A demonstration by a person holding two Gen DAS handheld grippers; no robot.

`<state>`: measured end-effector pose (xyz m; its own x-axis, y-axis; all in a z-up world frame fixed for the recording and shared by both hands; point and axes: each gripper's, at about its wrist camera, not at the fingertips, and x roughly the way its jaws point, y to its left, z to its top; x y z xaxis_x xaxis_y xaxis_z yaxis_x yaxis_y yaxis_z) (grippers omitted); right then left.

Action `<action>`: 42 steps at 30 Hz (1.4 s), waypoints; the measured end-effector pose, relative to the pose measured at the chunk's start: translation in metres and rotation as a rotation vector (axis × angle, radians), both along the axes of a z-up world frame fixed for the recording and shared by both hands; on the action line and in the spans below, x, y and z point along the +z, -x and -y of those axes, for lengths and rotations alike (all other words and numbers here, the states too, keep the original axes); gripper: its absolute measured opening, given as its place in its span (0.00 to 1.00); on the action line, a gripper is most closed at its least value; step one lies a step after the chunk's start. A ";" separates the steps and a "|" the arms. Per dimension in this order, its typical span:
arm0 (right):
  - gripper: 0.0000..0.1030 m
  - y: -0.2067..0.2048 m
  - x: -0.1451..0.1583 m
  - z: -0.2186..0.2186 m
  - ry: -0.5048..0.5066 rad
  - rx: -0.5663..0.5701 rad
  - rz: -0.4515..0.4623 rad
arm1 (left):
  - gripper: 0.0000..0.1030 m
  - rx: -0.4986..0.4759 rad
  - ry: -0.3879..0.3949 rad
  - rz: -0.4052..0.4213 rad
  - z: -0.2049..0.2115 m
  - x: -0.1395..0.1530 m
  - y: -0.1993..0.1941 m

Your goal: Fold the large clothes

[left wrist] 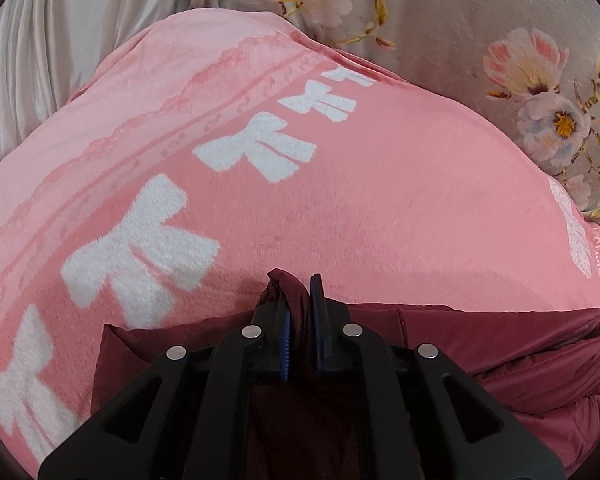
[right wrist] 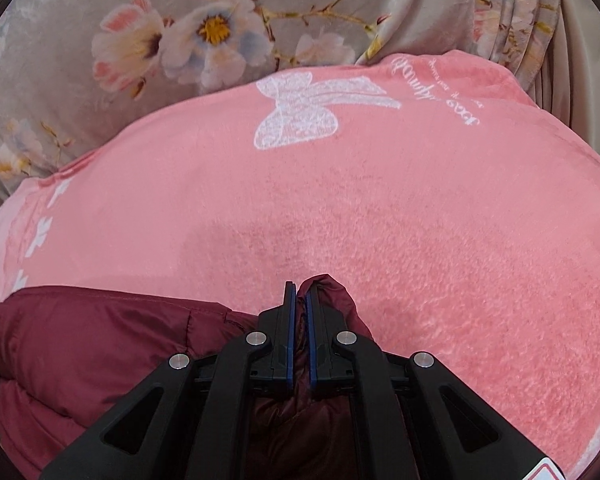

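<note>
Maroon quilted fabric, a padded jacket [left wrist: 480, 344], lies on a pink fleece blanket [left wrist: 360, 200] that serves as the work surface. The jacket sits at the blanket's near edge, bunched under both tools. The left gripper [left wrist: 300, 300] has its blue-padded fingers nearly together, pinching a raised fold of the jacket's edge. The right gripper [right wrist: 298, 300] likewise has its fingers almost closed on a puckered bit of the same maroon cloth [right wrist: 100, 340]. The blanket [right wrist: 380, 220] carries a row of white bows along its left side and a white butterfly with script lettering toward its far right. Beyond the blanket's far edge lies a grey floral sheet [right wrist: 180, 20], with pale plain cloth [left wrist: 40, 40] at the blanket's far left.
</note>
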<state>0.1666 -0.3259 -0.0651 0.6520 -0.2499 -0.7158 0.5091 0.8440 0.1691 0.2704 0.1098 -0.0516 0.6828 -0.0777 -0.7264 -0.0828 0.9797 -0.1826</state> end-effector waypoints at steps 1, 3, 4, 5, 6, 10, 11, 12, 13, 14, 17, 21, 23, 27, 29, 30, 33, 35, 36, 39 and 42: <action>0.07 -0.002 -0.002 -0.001 0.002 0.002 -0.011 | 0.10 -0.001 0.003 -0.002 0.000 -0.001 -0.001; 0.09 -0.004 -0.003 -0.002 0.006 0.005 -0.026 | 0.11 -0.007 0.018 -0.003 -0.001 -0.002 -0.001; 0.10 -0.004 -0.003 -0.002 0.006 0.003 -0.029 | 0.11 -0.008 0.027 -0.003 -0.002 -0.003 -0.001; 0.11 -0.004 -0.003 -0.002 0.007 0.003 -0.029 | 0.12 -0.010 0.040 -0.001 -0.004 -0.003 -0.001; 0.11 -0.003 -0.002 -0.001 0.002 0.003 -0.022 | 0.13 -0.012 0.050 0.003 -0.005 -0.003 -0.001; 0.22 0.026 0.027 0.007 -0.009 -0.041 0.111 | 0.21 -0.007 0.090 0.044 -0.021 0.013 0.009; 0.33 0.036 0.039 0.007 0.001 -0.050 0.153 | 0.29 -0.004 0.084 0.057 -0.025 0.021 0.013; 0.39 0.051 0.055 0.006 0.018 -0.058 0.213 | 0.39 0.014 0.063 0.073 -0.030 0.030 0.019; 0.46 0.064 0.069 0.002 0.034 -0.061 0.261 | 0.54 0.060 0.018 0.111 -0.037 0.044 0.029; 0.46 0.071 0.078 -0.001 0.041 -0.054 0.286 | 0.56 0.074 0.005 0.146 -0.042 0.055 0.037; 0.34 0.081 0.099 -0.026 0.058 0.038 0.316 | 0.55 0.049 -0.009 0.186 -0.039 0.087 0.052; 0.08 0.061 0.095 -0.083 0.054 0.185 0.258 | 0.52 -0.102 -0.016 0.175 0.015 0.110 0.063; 0.06 0.049 0.086 -0.116 0.052 0.250 0.237 | 0.51 -0.168 -0.038 0.166 0.052 0.110 0.067; 0.05 0.028 0.070 -0.158 0.050 0.327 0.184 | 0.51 -0.239 -0.111 0.116 0.115 0.086 0.065; 0.05 0.019 0.059 -0.168 0.036 0.348 0.149 | 0.46 -0.253 -0.143 0.071 0.139 0.064 0.062; 0.05 0.015 0.052 -0.172 0.039 0.355 0.129 | 0.46 -0.251 -0.155 0.052 0.145 0.054 0.060; 0.03 0.009 0.034 -0.171 0.029 0.360 0.089 | 0.45 -0.225 -0.158 -0.008 0.151 0.024 0.054; 0.03 0.007 0.023 -0.166 -0.001 0.356 0.071 | 0.45 -0.207 -0.163 -0.011 0.148 0.013 0.054; 0.02 0.006 0.018 -0.164 -0.015 0.355 0.066 | 0.45 -0.204 -0.166 -0.007 0.148 0.010 0.054; 0.01 0.006 0.010 -0.164 -0.027 0.357 0.057 | 0.45 -0.192 -0.184 0.012 0.148 0.003 0.058; 0.01 0.005 0.005 -0.167 -0.018 0.362 0.037 | 0.46 -0.186 -0.182 0.017 0.148 -0.001 0.059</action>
